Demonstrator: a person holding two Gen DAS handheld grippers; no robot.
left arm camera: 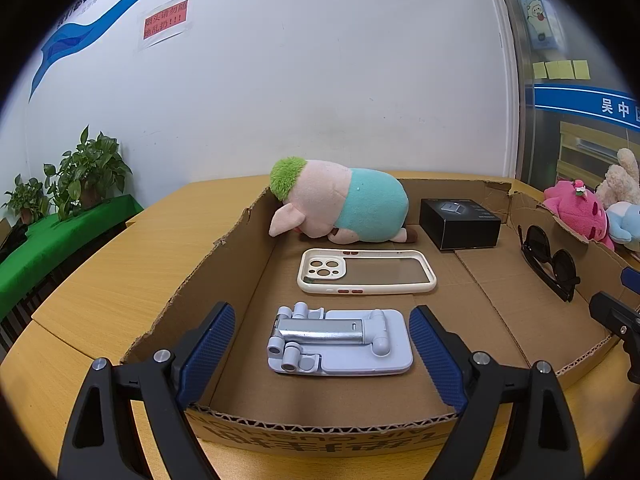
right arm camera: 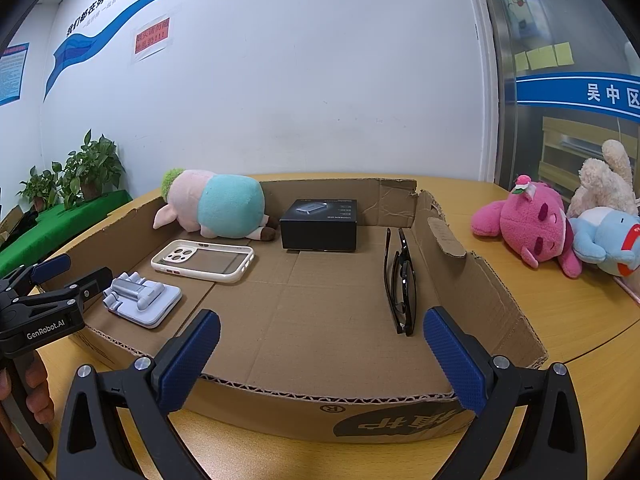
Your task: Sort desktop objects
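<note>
A shallow cardboard tray (left arm camera: 224, 268) (right arm camera: 480, 280) lies on the wooden table. In it are a pale blue folded phone stand (left arm camera: 340, 340) (right arm camera: 142, 298), a cream phone case (left arm camera: 366, 272) (right arm camera: 204, 260), a plush pig in a teal top (left arm camera: 340, 204) (right arm camera: 216, 208), a black box (left arm camera: 460, 222) (right arm camera: 320, 224) and black sunglasses (left arm camera: 552, 264) (right arm camera: 402, 280). My left gripper (left arm camera: 322, 352) (right arm camera: 68, 274) is open and empty, its fingers either side of the phone stand at the tray's front edge. My right gripper (right arm camera: 320, 356) is open and empty at the front edge, left of the sunglasses.
Outside the tray at the right lie a pink plush (right arm camera: 532, 228) (left arm camera: 580, 208), a blue plush (right arm camera: 608, 240) and a cream plush (right arm camera: 604, 180). Potted plants (left arm camera: 80, 176) stand on a green-covered surface at the far left. A white wall is behind the table.
</note>
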